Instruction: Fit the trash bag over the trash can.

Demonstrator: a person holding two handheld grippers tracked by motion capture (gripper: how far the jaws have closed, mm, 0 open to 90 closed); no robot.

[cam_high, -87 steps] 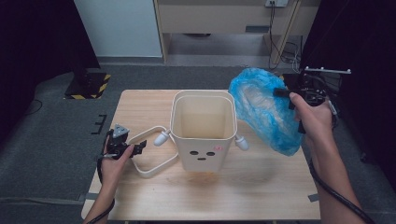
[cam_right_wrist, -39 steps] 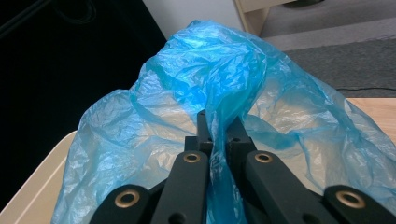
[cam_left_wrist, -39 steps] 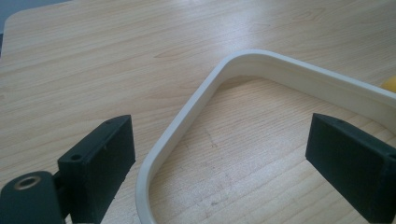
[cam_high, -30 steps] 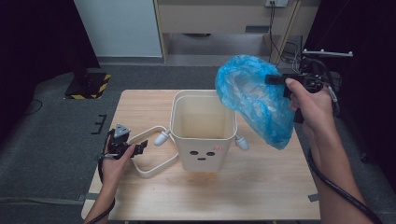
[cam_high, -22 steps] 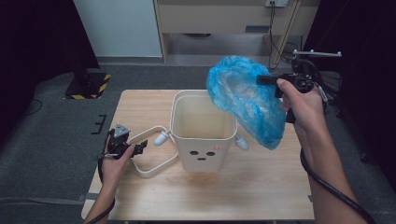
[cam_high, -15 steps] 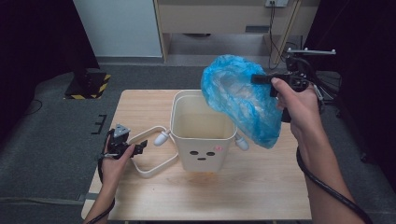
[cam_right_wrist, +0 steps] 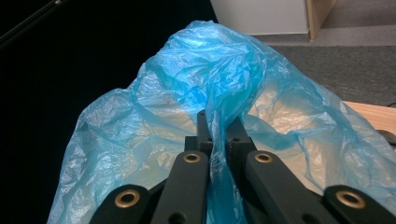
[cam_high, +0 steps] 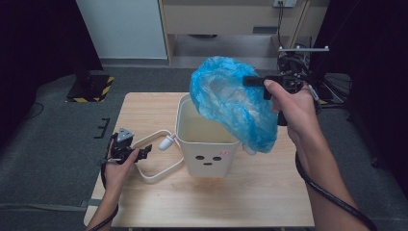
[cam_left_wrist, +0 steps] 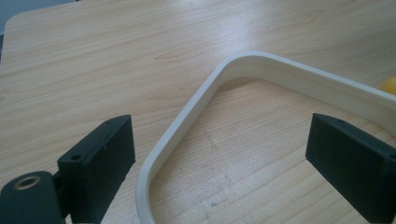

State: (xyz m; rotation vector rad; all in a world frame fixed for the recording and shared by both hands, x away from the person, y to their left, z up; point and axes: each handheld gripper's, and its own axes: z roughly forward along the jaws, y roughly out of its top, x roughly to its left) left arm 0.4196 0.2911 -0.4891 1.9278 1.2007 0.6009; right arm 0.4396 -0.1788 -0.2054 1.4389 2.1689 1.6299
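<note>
Hanging crumpled and puffed over the bin [cam_high: 207, 144], your blue bag [cam_high: 231, 103] is thin, translucent plastic, its lower end drooping past the bin's right rim. Your right gripper [cam_high: 255, 82] is clamped tight on a fold of the bag's edge, with the film bunched between the jaws in the right gripper view. Your left gripper [cam_high: 139, 153] sits low on the table [cam_high: 269, 192], jaws wide apart astride the bin's white handle [cam_left_wrist: 187, 116], pads clear of it.

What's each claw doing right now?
Left claw: open, its jaws either side of the bin's white handle, not pressing on it.
Right claw: closed on the blue plastic bag, held up over the white bin.
</note>
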